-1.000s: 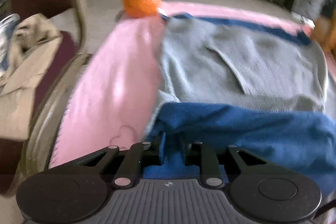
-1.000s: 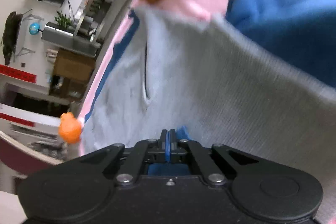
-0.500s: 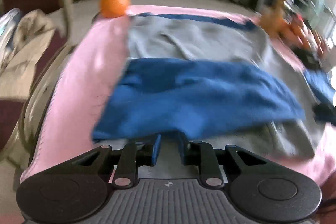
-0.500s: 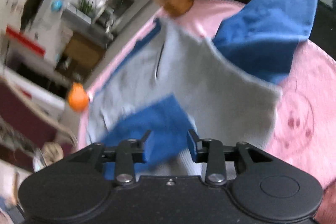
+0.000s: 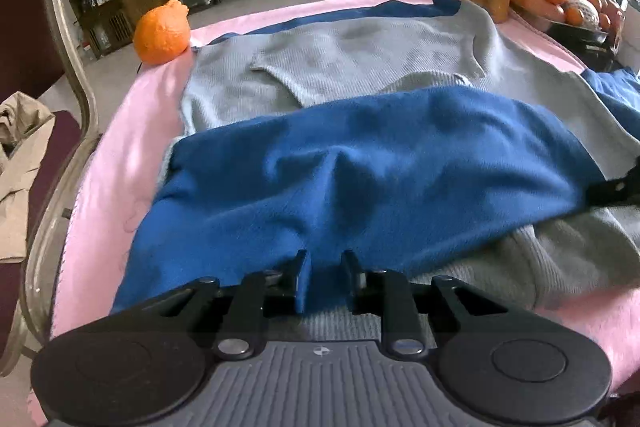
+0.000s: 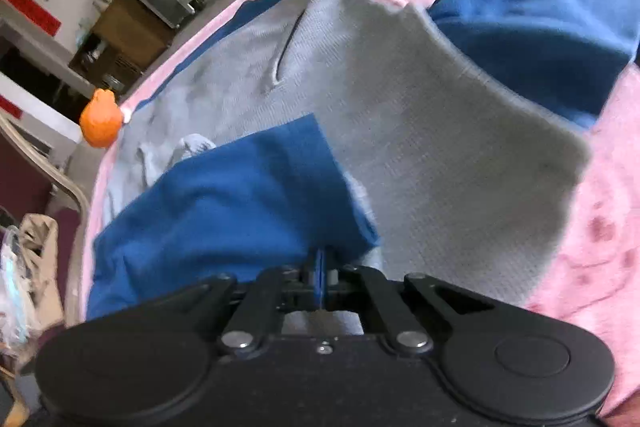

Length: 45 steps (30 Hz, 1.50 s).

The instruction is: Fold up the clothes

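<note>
The garment, grey outside and blue inside, lies spread on a pink-covered tabletop, so it has a flat base to be folded on. Its near edge is turned up toward the far side, showing the blue lining as a band across the grey.

The left tongs stand partly apart with blue cloth between them; whether the pads actually pinch it cannot be told. The right tongs are pressed together on a thin edge of the blue fold. Holding the two ends of one edge probably keeps the fold straight as it is laid.

An orange rests at the far left corner, clear of the fold.
</note>
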### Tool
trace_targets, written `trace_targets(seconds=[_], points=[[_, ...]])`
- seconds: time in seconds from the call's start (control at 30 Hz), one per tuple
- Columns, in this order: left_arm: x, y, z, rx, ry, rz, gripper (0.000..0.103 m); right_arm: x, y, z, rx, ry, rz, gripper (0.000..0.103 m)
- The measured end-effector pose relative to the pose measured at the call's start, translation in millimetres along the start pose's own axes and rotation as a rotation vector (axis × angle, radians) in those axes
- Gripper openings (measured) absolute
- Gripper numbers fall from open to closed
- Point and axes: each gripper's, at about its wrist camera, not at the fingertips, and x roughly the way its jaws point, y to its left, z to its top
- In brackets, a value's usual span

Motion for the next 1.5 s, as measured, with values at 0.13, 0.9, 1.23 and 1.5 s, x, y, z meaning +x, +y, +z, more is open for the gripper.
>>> trace_targets(seconds=[0.13,0.9,1.23,1.5], points=[[-37.3,13.5,1.2,-0.082,-0.055,-0.044,0.022,-41.6,-16.8,1.8,0.037,-0.065,0.086,0.014],[-5.0,-164.3,97.7,0.043,0.050,-0.297,0.028,-99.7,-240.6,173.7,0.485,-0.546,-0.279,0.029],[26.2,-211.9,107.7,0.083,0.075,-0.477,0.033,-49.9,-285.6,211.5,0.446,-0.462,-0.417,0.029],[30.2,-197.8,106.0,0.049,0.091,-0.437,0.033,-32.9,-282.7,217.1,0.351,-0.449,-0.422,0.004]])
